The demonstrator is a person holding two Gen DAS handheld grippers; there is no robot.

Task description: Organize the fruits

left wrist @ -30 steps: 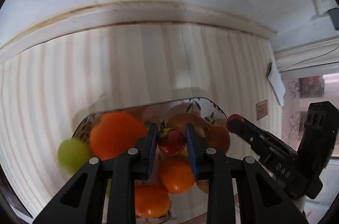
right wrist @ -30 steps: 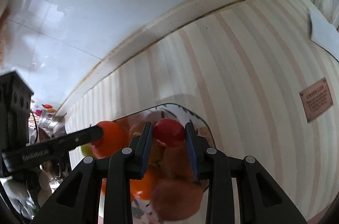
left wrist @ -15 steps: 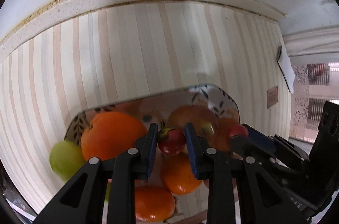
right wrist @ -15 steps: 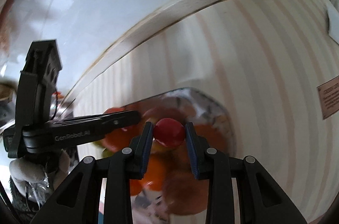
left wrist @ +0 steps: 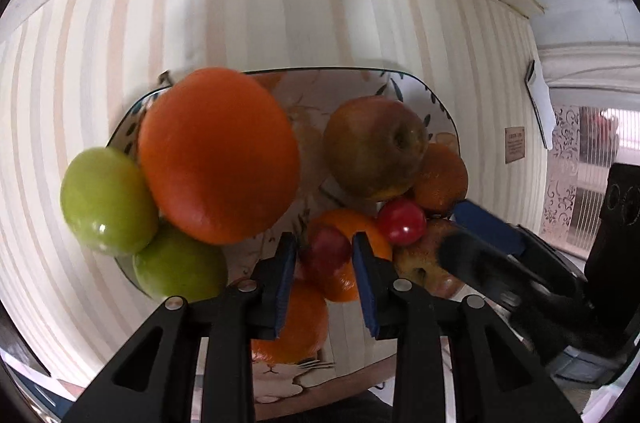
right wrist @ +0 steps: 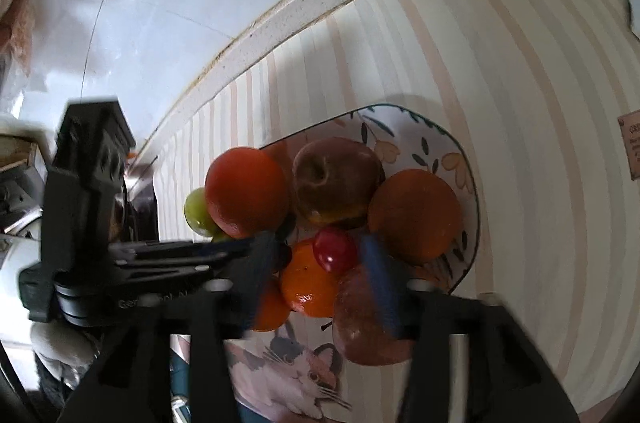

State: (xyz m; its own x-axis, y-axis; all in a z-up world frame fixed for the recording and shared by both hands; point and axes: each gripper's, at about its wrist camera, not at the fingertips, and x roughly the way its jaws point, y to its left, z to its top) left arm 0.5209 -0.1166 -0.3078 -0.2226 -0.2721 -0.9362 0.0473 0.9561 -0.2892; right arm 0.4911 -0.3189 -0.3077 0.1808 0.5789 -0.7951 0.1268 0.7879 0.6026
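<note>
A patterned plate (left wrist: 416, 95) on a striped cloth holds a big orange (left wrist: 218, 155), two green fruits (left wrist: 106, 201), a brownish apple (left wrist: 374, 147) and several smaller oranges. My left gripper (left wrist: 325, 255) is low over the plate, shut on a small red tomato (left wrist: 326, 257). My right gripper (right wrist: 324, 251) has its jaws spread wide and blurred; a second red tomato (right wrist: 334, 249) lies between them on the fruit pile. That tomato also shows in the left wrist view (left wrist: 401, 222), beside the right gripper's fingers (left wrist: 486, 229).
The plate (right wrist: 452, 159) lies near the wall edge of the striped tablecloth (right wrist: 520, 103). A cat-print mat (right wrist: 296, 371) lies under the plate's near side. A small label (left wrist: 515, 145) and white paper (left wrist: 540, 103) lie to the right.
Both grippers have come down close over the plate. The right gripper's jaws have opened and its red tomato now rests on the pile. The left gripper still holds its tomato.
</note>
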